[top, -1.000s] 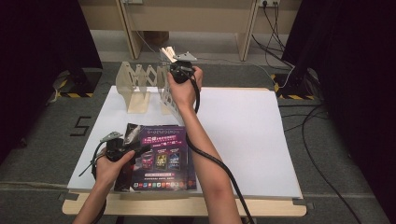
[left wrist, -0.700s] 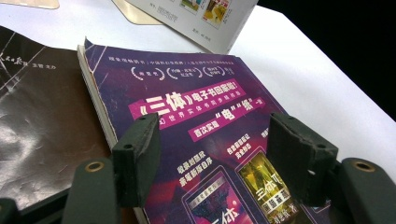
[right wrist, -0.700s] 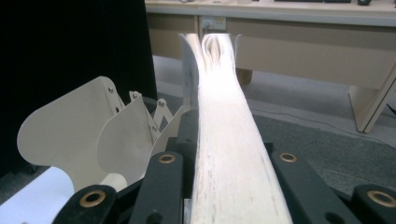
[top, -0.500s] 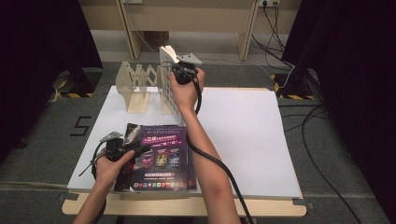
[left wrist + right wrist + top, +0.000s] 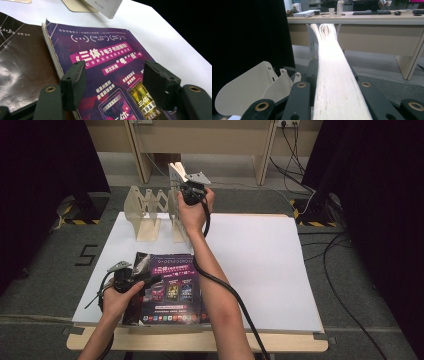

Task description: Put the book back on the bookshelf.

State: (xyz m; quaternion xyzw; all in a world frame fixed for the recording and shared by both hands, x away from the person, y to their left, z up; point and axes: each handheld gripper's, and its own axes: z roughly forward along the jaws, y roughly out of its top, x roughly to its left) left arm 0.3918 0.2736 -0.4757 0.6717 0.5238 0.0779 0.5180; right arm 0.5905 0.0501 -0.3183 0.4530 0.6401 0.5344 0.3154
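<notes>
your right gripper [image 5: 186, 182] is up at the far edge of the table, its jaws having just been closing, and they now clamp a white book [image 5: 334, 82] by its page edge; in the right gripper view the pale block of pages runs straight out between the two black jaws and fans a little at its far end. that book sits raised over the near end of the wooden accordion rack [image 5: 150, 212], which stands on the white table [image 5: 260, 265] at its far left; whether the book touches a divider i cannot tell. in the right gripper view the rack's rounded cream dividers [image 5: 244, 87] show just left of and below the jaws. your left gripper [image 5: 147, 282] rests low at the near left of the table, jaws apart and gripping nothing; in the left gripper view they stand open over the cover of a purple book [image 5: 107, 75] that lies flat on the table. just left of it, touching or nearly so, lies a dark brown book [image 5: 22, 62], partly under your left hand [image 5: 117, 297] in the high view. the purple book is well apart from the rack, between your two forearms.
</notes>
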